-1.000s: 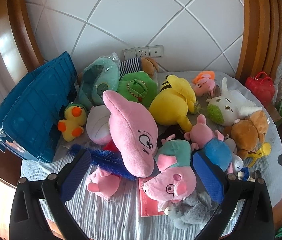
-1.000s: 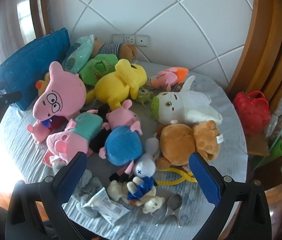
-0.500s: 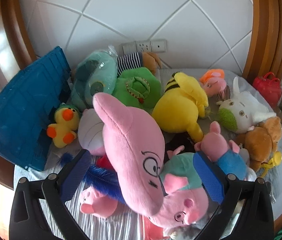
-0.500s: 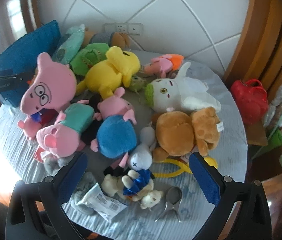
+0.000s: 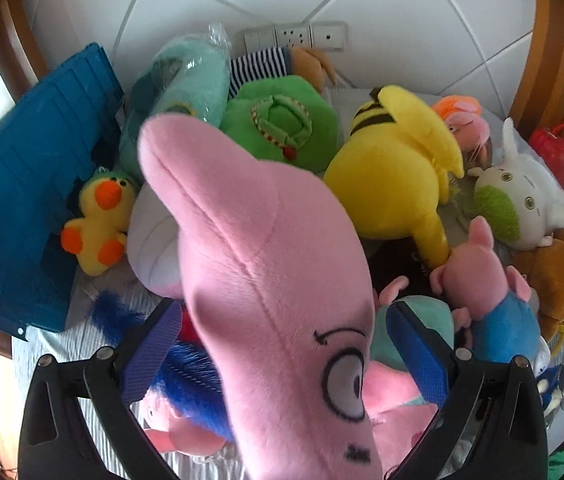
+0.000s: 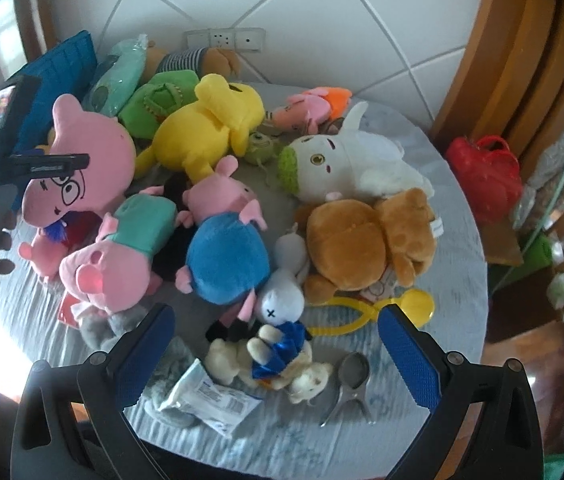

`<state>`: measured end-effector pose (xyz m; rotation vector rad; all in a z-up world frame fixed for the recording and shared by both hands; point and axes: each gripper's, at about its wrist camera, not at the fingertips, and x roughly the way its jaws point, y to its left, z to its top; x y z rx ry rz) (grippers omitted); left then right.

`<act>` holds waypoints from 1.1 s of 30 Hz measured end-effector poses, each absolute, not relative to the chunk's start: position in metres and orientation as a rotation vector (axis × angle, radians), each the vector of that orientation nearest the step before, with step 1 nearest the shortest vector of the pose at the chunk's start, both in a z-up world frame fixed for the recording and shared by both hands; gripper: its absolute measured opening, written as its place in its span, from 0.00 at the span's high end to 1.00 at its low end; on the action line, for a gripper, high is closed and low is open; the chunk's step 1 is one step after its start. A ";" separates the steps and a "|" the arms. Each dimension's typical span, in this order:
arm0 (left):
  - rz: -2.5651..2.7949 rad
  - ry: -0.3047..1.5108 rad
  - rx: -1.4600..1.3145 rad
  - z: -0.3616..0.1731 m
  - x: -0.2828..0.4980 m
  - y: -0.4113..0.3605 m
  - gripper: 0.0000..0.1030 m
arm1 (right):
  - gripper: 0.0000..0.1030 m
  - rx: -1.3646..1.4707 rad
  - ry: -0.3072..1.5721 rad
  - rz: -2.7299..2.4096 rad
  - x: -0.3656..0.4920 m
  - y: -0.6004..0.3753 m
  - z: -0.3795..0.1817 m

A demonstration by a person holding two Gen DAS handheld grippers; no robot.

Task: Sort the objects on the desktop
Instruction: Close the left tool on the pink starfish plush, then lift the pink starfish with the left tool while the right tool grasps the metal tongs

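The round table (image 6: 421, 432) is crowded with soft toys. Around the big pink plush (image 5: 266, 280) lie a yellow duck (image 5: 98, 228) and a white cushion (image 5: 154, 236) on its left, a green toy (image 5: 282, 124) and a bagged mint toy (image 5: 186, 92) behind it, and a large yellow plush (image 5: 389, 176) on its right. A blue feathery thing (image 5: 186, 368) and a small pink pig (image 5: 178, 428) sit under it, and the pig in the teal shirt (image 6: 122, 252) presses against its lower side. A blue crate (image 5: 30, 184) leans at the table's left edge, close to the duck.

Free cloth shows mainly at the near edge (in the right wrist view), where a packet (image 6: 210, 400), a metal clip (image 6: 349, 388) and yellow tongs (image 6: 365, 312) lie beside a small white rabbit (image 6: 282, 300), a brown bear (image 6: 361, 240) and a pig in blue (image 6: 226, 256).

The left gripper (image 5: 282, 356) has its blue fingers (image 5: 150, 356) spread wide, one on each side of the pink plush's head; whether either pad touches it cannot be told. The plush is long and pale pink, with stitched eyes and brow, lying at the table's left side, its snout pointing toward the wall.

The right gripper (image 6: 274, 352) hangs over the near edge, fingers apart and holding nothing.
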<state>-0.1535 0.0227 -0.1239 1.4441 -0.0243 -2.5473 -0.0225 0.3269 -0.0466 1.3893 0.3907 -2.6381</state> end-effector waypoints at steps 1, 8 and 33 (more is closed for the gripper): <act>-2.535 -0.020 1.447 -0.128 -0.155 0.023 0.00 | 0.00 1.391 0.393 -2.631 -0.024 0.329 -0.047; -2.453 -0.040 1.441 -0.146 -0.158 0.026 0.05 | 0.00 1.401 0.386 -2.616 -0.038 0.354 -0.049; -2.505 -0.058 1.332 -0.096 -0.134 0.039 0.44 | 0.00 1.663 0.238 -2.582 -0.054 0.467 -0.162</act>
